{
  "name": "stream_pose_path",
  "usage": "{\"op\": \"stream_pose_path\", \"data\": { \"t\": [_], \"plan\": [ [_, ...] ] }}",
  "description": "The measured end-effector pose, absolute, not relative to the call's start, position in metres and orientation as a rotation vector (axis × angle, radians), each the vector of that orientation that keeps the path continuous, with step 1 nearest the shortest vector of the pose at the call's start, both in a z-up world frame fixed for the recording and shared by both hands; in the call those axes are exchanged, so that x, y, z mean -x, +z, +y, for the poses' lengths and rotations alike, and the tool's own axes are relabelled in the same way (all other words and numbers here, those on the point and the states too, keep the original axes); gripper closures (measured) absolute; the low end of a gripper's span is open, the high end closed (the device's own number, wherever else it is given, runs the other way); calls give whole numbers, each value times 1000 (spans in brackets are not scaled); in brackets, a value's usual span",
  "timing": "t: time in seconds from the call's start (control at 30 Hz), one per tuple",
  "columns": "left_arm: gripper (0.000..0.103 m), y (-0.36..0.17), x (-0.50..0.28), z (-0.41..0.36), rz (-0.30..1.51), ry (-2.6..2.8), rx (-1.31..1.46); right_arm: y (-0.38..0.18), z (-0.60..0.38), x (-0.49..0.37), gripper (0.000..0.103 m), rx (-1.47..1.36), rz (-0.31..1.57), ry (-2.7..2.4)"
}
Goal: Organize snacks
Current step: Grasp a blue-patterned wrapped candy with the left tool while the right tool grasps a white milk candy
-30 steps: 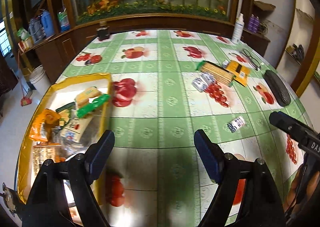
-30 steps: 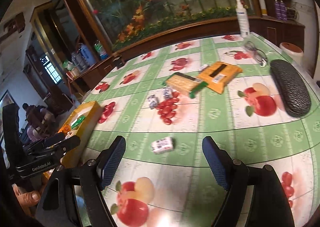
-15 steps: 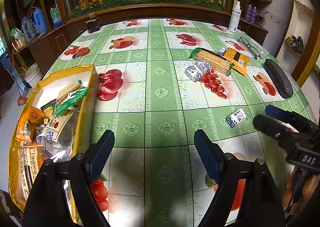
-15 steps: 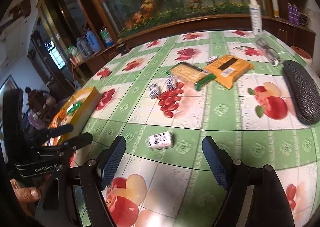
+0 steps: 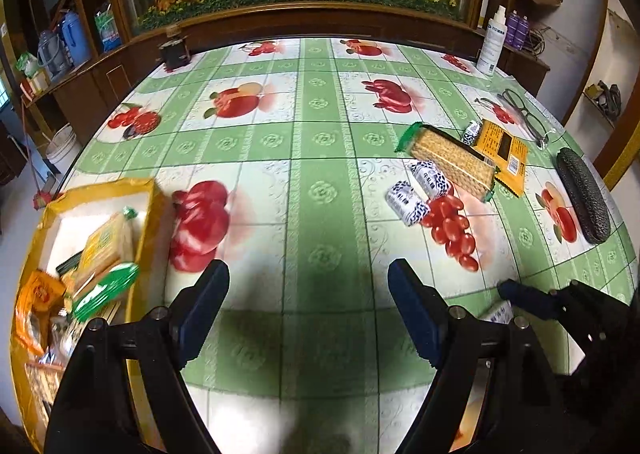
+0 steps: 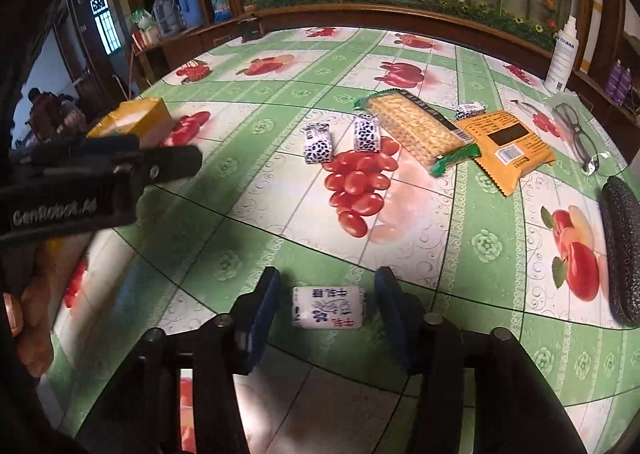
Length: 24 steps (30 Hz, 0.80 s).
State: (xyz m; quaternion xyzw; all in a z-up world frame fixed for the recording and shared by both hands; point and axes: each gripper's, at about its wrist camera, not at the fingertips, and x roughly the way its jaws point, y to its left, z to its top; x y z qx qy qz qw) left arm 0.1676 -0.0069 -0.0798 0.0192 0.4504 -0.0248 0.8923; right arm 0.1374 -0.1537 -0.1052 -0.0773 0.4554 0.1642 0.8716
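Observation:
My right gripper (image 6: 326,310) is open, its fingers on either side of a small white-and-blue candy packet (image 6: 328,308) lying on the tablecloth, with gaps on both sides. That packet shows partly in the left wrist view (image 5: 498,312) beside the right gripper (image 5: 532,300). My left gripper (image 5: 308,308) is open and empty above the table. A yellow box (image 5: 154,198) holding several snacks sits at the left table edge. Two more candy packets (image 6: 318,144), a cracker pack (image 6: 416,128), an orange packet (image 6: 508,144) and another small candy (image 6: 471,110) lie farther back.
A black glasses case (image 6: 622,250) lies at the right edge, with eyeglasses (image 6: 580,134) and a white spray bottle (image 6: 562,54) behind it. A small dark object (image 5: 174,52) stands at the far left corner. A wooden planter wall borders the far side.
My right gripper has moved down and forward so that the single candy packet now lies between its fingers. My left gripper has shifted forward; the yellow box now sits further left in its view.

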Motion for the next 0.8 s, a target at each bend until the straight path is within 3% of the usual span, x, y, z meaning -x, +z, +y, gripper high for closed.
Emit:
{"op": "stream_pose_path", "data": {
  "t": [0.07,0.53,0.6,0.67,0.73,0.8],
  "plan": [
    [21,-84,-176,-15,935,-67,-40,-103,-158,-137,70,157,946,336],
    [22,-115,-227,-60,967,-58,-16,-85,-218,-122,70,-107,865,360],
    [31,-114,-227,-58,949,-48,-10,-83,-221,-121,70,-120,853,362],
    [70,-111,-227,-56,933,-48,-20,-82,-226,-121,70,-134,839,361],
    [85,-110,-226,-52,931,-64,-25,-82,-230,-122,70,-159,837,365],
    [87,-110,-222,-48,927,-82,-29,-83,-232,-123,70,-173,838,365]
  ]
}}
